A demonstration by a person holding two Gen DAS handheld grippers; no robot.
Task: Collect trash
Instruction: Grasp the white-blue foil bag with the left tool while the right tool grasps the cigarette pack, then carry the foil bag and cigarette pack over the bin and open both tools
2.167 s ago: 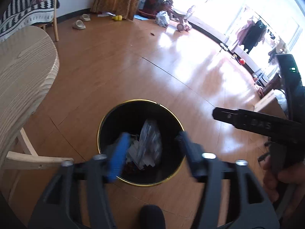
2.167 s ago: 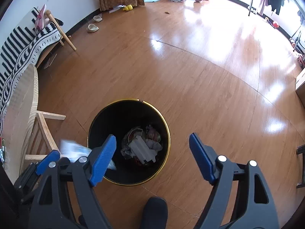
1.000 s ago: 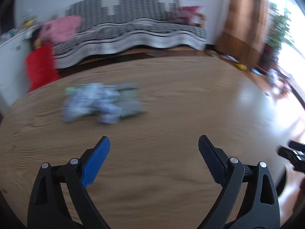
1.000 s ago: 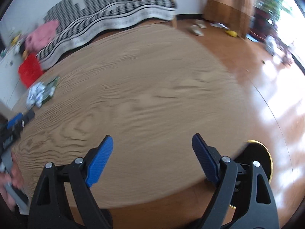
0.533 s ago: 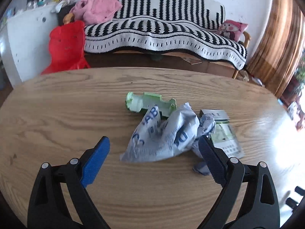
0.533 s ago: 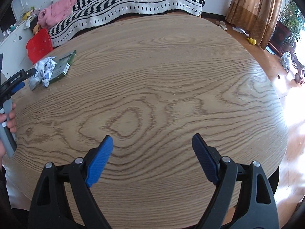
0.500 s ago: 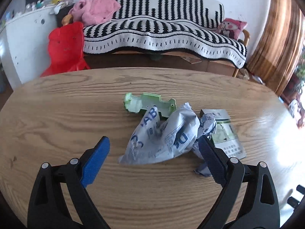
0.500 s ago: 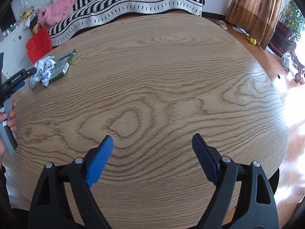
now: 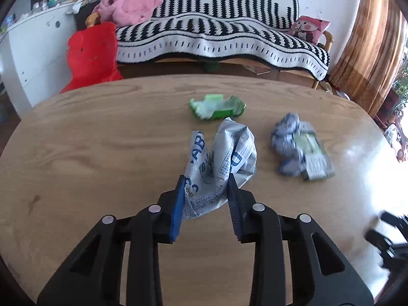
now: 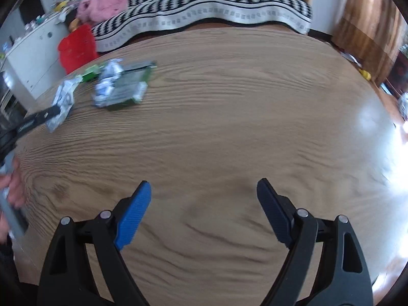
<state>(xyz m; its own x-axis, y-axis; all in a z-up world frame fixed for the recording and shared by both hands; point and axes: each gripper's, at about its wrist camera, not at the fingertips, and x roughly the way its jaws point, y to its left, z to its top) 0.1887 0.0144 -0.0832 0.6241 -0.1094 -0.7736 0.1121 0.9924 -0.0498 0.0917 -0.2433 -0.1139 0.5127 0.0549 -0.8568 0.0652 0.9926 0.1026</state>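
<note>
A crumpled grey-white wrapper (image 9: 224,148) with blue letters lies on the oval wooden table (image 9: 102,140). My left gripper (image 9: 206,178) is closing on its near end, and both blue pads press into it. Behind it lies a green wrapper (image 9: 216,107). To the right are a crumpled blue-white paper (image 9: 285,137) and a green-white packet (image 9: 313,158). My right gripper (image 10: 204,182) hovers open over bare wood, holding nothing. Its view shows the same paper (image 10: 108,81) and packet (image 10: 130,84) far at the upper left, beside the pinched wrapper (image 10: 63,99).
A sofa with a black-and-white blanket (image 9: 216,33) stands behind the table. A red bag (image 9: 89,53) and a white cabinet (image 9: 33,48) are at the back left. A hand (image 10: 12,186) holds the left tool at the table's left edge.
My left jaws have gone from wide open to pinching the grey-white wrapper, now drawn apart from the other scraps. My right gripper has swung left over the table, bringing the trash nearer.
</note>
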